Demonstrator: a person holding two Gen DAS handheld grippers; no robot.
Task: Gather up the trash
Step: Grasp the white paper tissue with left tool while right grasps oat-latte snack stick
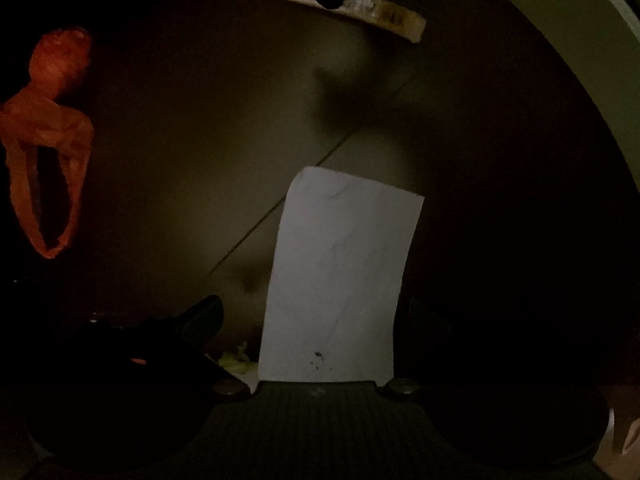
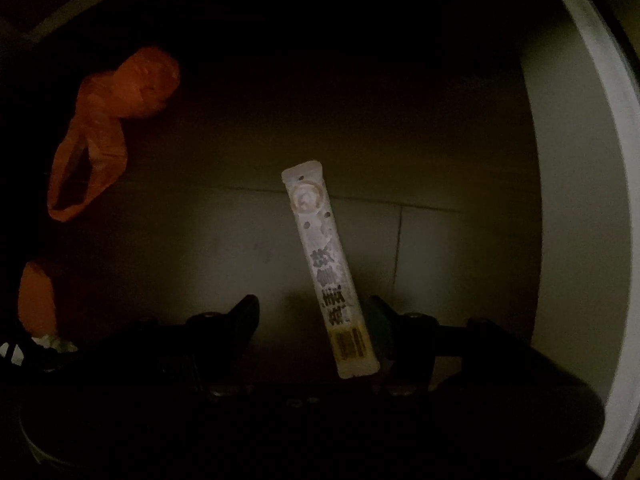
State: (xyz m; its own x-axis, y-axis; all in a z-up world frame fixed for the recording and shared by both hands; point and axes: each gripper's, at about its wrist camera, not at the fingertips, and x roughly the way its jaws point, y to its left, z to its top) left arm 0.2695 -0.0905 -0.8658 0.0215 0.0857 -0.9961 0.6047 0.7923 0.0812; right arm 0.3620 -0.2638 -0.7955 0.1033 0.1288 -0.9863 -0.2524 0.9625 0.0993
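Note:
The scene is very dark. In the left wrist view a white paper slip (image 1: 336,280) stands up between the fingers of my left gripper (image 1: 316,316); the fingers look spread, so whether they grip it is unclear. In the right wrist view a long white stick wrapper (image 2: 326,272) with printed text leans against the right finger of my right gripper (image 2: 316,316); the fingers stand apart and the hold is unclear. The same wrapper shows at the top of the left view (image 1: 372,4). An orange plastic bag (image 1: 48,136) lies on the floor at left, also in the right view (image 2: 108,128).
The floor is tiled, with grout lines (image 2: 400,236). A pale curved wall or rim (image 2: 600,200) runs down the right side, also in the left wrist view (image 1: 592,20). Another orange piece (image 2: 36,296) and small pale scraps (image 1: 236,360) lie low in view.

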